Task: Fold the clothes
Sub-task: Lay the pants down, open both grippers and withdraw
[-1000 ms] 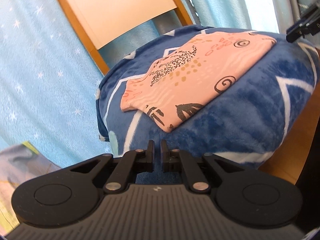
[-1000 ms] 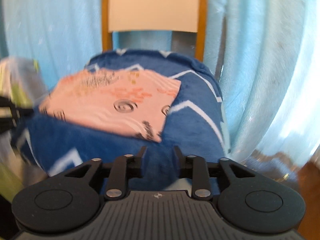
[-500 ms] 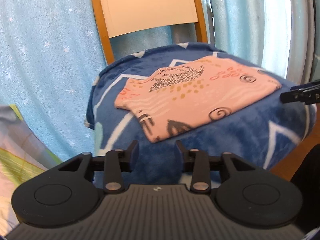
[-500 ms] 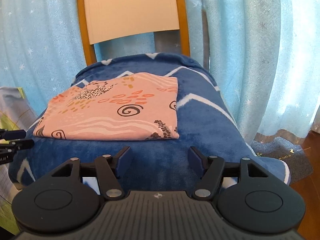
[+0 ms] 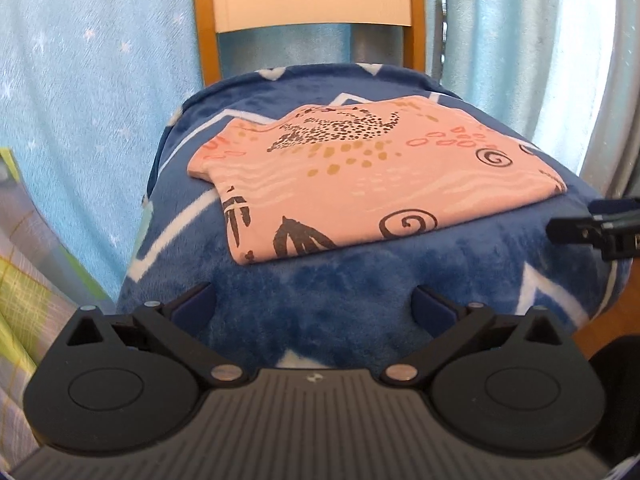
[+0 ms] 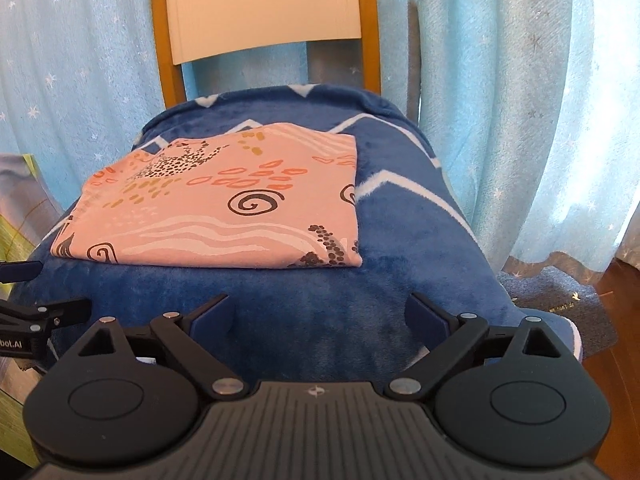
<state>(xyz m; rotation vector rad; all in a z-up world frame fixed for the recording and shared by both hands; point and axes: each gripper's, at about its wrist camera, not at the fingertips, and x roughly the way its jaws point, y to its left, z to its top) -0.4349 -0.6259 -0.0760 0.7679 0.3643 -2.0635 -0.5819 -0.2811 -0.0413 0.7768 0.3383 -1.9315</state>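
Pale blue curtains [image 6: 520, 120] with tiny stars are hanging all around the back of the room, and a wooden chair [image 6: 264, 12] with a cream backrest is sitting right in front of them. Its seat is wearing a plush blue blanket [image 6: 400, 220] with white zigzag lines, draping down over the front and sides.

The pink garment [image 6: 224, 216] is lying folded into a neat flat rectangle on top of the blanket, sitting toward the left side of the seat and leaving the right side of the blanket bare. It's showing black spirals, a dotted leopard-ish print and wavy white stripes. Its front edge is running close to the front edge of the seat, not hanging over.

The left gripper [image 5: 314, 304] is hovering in front of the seat's front edge, jaws spread wide apart, nothing between them, not touching the garment [image 5: 360, 188]. The right gripper [image 6: 318, 314] is doing the same thing: fingers splayed wide, holding nothing, floating just short of the blanket's front drop. Each one is peeking into the other's view at the side, the right one off the seat's right front corner, the left one off the left front corner.

Off to the left something yellow-green and checked [image 5: 24, 312] is leaning there, can't tell what it is. Bottom right, a bit of dark wooden floor [image 6: 616, 292] is showing under the curtain hem
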